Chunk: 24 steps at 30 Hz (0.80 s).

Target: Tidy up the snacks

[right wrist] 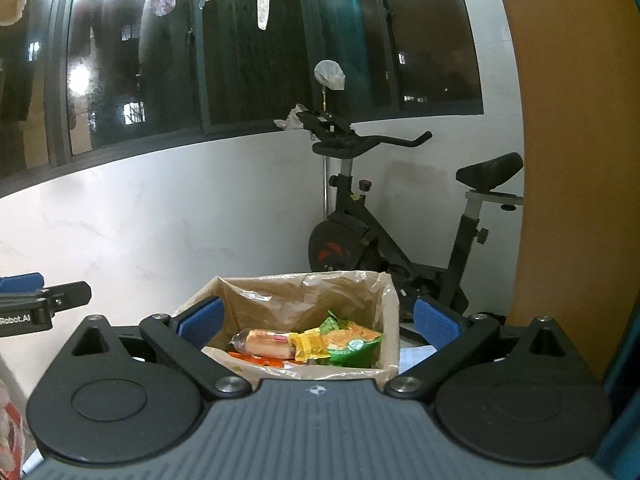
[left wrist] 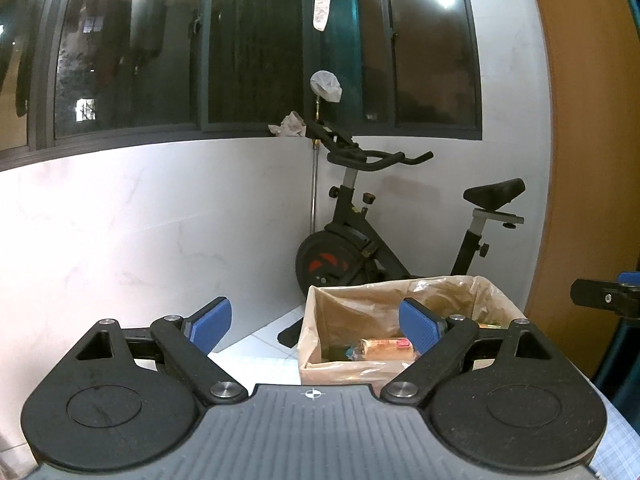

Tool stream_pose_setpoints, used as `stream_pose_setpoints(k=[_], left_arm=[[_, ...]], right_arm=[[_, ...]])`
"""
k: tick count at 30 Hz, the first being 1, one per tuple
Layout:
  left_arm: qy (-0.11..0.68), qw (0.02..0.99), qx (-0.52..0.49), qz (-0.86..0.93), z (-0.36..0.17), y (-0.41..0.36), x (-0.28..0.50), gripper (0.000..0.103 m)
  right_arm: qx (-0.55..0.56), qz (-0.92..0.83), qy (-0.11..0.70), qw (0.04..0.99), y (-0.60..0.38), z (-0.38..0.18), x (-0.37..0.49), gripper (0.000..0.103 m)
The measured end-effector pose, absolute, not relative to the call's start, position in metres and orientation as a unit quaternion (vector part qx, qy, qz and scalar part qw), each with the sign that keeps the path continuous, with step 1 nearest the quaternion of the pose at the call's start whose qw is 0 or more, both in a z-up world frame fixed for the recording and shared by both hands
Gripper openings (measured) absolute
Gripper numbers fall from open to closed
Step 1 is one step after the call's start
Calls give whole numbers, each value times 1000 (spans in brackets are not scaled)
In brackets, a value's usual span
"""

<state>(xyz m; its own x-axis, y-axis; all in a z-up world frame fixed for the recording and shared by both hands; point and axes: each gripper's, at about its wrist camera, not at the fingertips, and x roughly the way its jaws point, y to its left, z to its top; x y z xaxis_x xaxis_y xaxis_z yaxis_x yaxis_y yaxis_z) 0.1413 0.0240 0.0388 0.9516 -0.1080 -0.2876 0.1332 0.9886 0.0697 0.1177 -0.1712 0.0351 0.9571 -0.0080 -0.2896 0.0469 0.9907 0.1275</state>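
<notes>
Cardboard box (right wrist: pixel 390 320) of wrapped snacks (right wrist: pixel 316 342) lies dead ahead of my right gripper (right wrist: pixel 320 320), rightward of my left gripper (left wrist: pixel 316 322), both gaping empty, so right is nearer

Black claw (left wrist: pixel 316 326), blue ribbed pads (left wrist: pixel 210 324)

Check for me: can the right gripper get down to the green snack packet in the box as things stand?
Probably yes. The right gripper is open and empty, the cardboard box is open-topped, and the green packet lies on top, uncovered.
</notes>
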Motion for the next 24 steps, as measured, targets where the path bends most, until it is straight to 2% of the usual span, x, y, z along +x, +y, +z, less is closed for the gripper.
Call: stream_pose_setpoints(k=[24], left_arm=[[159, 985, 29, -55, 34, 28, 149, 92]], right_arm=[[58, -12, 148, 987, -166, 36, 116, 103]])
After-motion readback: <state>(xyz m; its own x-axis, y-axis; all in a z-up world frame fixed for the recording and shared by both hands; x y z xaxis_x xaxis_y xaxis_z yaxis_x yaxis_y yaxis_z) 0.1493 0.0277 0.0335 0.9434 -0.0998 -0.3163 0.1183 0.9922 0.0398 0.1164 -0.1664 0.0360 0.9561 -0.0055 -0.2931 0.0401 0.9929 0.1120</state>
